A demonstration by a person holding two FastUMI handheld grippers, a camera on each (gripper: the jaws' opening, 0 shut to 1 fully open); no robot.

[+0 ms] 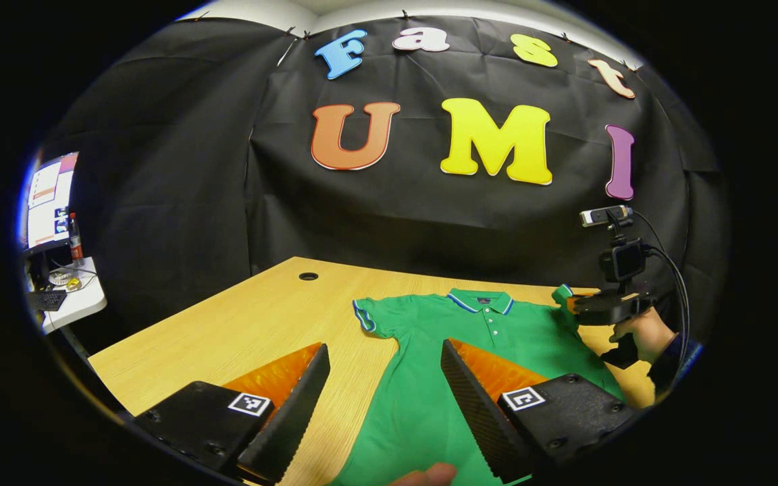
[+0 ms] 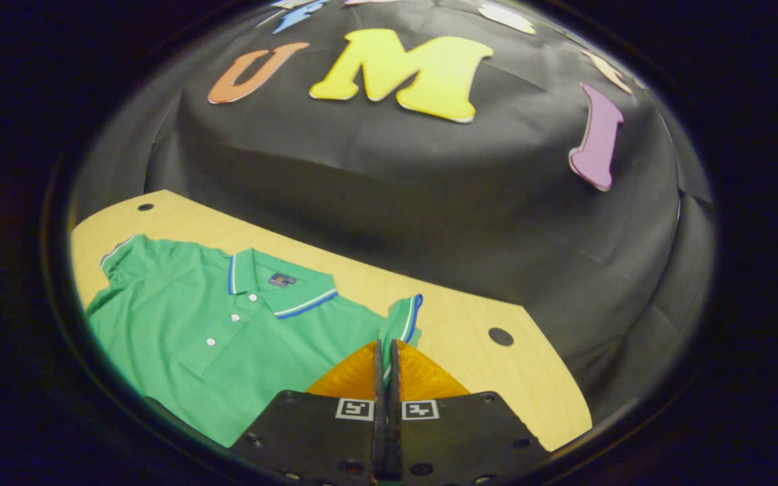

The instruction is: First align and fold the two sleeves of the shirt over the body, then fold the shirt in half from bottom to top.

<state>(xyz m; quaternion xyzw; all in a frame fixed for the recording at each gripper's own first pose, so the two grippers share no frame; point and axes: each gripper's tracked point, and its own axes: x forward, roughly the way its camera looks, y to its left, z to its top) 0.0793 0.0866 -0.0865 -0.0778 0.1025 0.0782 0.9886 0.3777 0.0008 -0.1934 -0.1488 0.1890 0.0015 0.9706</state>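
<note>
Right tool point(image 2: 386, 351) clenched on the sleeve point(image 2: 402, 317), raised at its 12 o'clock; shirt point(image 2: 227, 331) body lies flat at its 10 o'clock on the counter point(image 2: 470, 317). Left tool point(image 1: 382, 391) released, over the shirt's lower body.

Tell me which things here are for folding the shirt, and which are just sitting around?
For the job:
green shirt
its sleeve, pinched in the right gripper
left gripper, jaws apart above the shirt
wooden table

Just lying about:
bottle
monitor
keyboard on the white side table
</note>
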